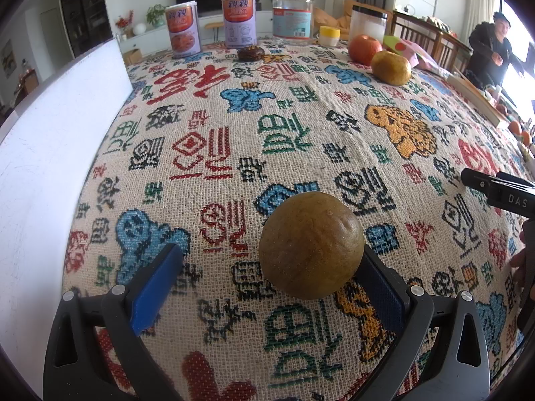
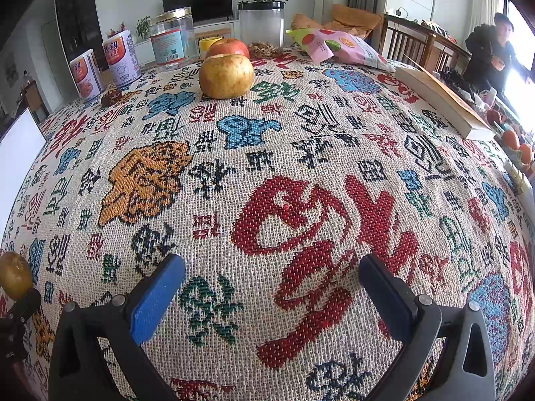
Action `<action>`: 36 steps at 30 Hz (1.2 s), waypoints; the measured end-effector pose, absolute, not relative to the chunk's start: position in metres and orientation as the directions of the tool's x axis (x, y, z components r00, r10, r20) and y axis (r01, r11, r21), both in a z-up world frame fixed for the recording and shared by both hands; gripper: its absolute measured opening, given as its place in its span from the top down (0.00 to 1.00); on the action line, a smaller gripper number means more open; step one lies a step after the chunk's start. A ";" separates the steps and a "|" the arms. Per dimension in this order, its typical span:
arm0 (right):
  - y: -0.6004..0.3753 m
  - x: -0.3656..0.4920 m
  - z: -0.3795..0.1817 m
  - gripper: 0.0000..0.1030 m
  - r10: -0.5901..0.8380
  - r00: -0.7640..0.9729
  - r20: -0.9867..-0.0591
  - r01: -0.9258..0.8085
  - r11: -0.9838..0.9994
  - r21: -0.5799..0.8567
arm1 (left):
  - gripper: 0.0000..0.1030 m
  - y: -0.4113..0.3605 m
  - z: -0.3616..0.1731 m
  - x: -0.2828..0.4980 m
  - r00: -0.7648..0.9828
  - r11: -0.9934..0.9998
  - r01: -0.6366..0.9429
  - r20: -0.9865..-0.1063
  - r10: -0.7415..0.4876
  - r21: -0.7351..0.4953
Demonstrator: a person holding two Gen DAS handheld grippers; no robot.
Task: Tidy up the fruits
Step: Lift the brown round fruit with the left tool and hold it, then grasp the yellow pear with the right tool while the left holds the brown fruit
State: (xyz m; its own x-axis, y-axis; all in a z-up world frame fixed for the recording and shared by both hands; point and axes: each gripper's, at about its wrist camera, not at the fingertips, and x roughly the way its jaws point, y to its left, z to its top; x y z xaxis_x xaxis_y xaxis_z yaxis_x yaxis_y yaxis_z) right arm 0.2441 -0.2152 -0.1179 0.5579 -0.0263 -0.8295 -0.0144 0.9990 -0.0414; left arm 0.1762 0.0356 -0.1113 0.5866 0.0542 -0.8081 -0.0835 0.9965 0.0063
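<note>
Left wrist view: the left gripper (image 1: 267, 287) stands wide open around a brown fruit (image 1: 311, 244) on the patterned cloth (image 1: 301, 133). The fruit rests against the right pad (the left pad stands well clear), so nothing is gripped. Far beyond the fruit sit a yellow apple (image 1: 391, 67) and a red apple (image 1: 365, 49), just beside each other, with cans (image 1: 183, 30) and jars (image 1: 293, 16) behind. The right gripper's tip (image 1: 495, 188) shows to the right of the fruit.

Right wrist view: the right gripper (image 2: 272, 295) is wide open and empty over bare cloth, the yellow apple (image 2: 226, 75) far ahead.

To close well, the left gripper should probably centre on the fruit's widest part first, then squeeze gently so the round fruit does not roll out.
</note>
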 end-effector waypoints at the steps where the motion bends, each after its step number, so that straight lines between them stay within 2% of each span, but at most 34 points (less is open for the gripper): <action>1: -0.215 0.244 -0.118 0.00 -0.027 0.558 -0.829 -0.014 0.999 -0.042 | 0.01 0.036 -0.111 0.176 0.587 0.996 -0.084 -0.808 0.054 0.006; 5: -0.217 0.257 -0.117 0.00 -0.005 0.560 -0.828 -0.003 1.000 -0.008 | 0.01 0.036 -0.111 0.176 0.587 0.997 -0.083 -0.808 0.054 0.006; 8: -0.219 0.288 -0.105 0.03 0.128 0.612 -0.781 -0.074 0.992 0.105 | 0.01 0.036 -0.111 0.176 0.587 0.996 -0.083 -0.808 0.054 0.006; 10: -0.212 0.322 -0.094 0.03 0.147 0.642 -0.752 -0.125 0.988 0.086 | 0.01 0.036 -0.111 0.176 0.587 0.996 -0.084 -0.808 0.054 0.007; 13: -0.191 0.384 -0.090 0.03 0.185 0.610 -0.770 -0.214 0.975 0.065 | 0.01 0.036 -0.112 0.176 0.587 0.997 -0.083 -0.808 0.054 0.006; 16: -0.179 0.434 -0.098 0.05 0.149 0.594 -0.791 -0.169 0.984 0.059 | 0.01 0.036 -0.112 0.176 0.587 0.997 -0.083 -0.808 0.054 0.006; 18: -0.176 0.457 -0.106 0.30 0.161 0.569 -0.807 -0.156 0.984 0.087 | 0.01 0.036 -0.112 0.176 0.587 0.997 -0.083 -0.808 0.053 0.006; 19: -0.174 0.463 -0.111 0.35 0.172 0.541 -0.823 -0.159 0.982 0.101 | 0.01 0.036 -0.112 0.177 0.587 0.997 -0.083 -0.808 0.053 0.006; 20: -0.174 0.462 -0.111 0.36 0.165 0.545 -0.822 -0.149 0.984 0.098 | 0.01 0.036 -0.112 0.177 0.587 0.997 -0.083 -0.808 0.053 0.006; 24: -0.175 0.416 -0.105 0.36 0.204 0.531 -0.823 -0.189 0.975 0.119 | 0.01 0.036 -0.112 0.177 0.587 0.997 -0.083 -0.808 0.053 0.005; 29: -0.173 0.289 -0.091 0.36 0.261 0.489 -0.832 -0.279 0.951 0.134 | 0.01 0.036 -0.111 0.176 0.589 0.997 -0.081 -0.807 0.043 -0.006; 31: -0.172 0.239 -0.094 0.36 0.240 0.485 -0.841 -0.283 0.953 0.108 | 0.02 0.042 -0.108 0.173 0.604 0.996 -0.057 -0.797 -0.018 -0.066; 34: -0.175 0.184 -0.104 0.36 0.175 0.530 -0.830 -0.258 0.965 0.039 | 0.02 0.061 -0.102 0.161 0.628 0.969 -0.009 -0.755 -0.188 -0.248; 36: -0.179 0.169 -0.110 0.32 0.171 0.537 -0.826 -0.248 0.968 0.040 | 0.02 0.065 -0.100 0.158 0.625 0.956 -0.020 -0.750 -0.217 -0.293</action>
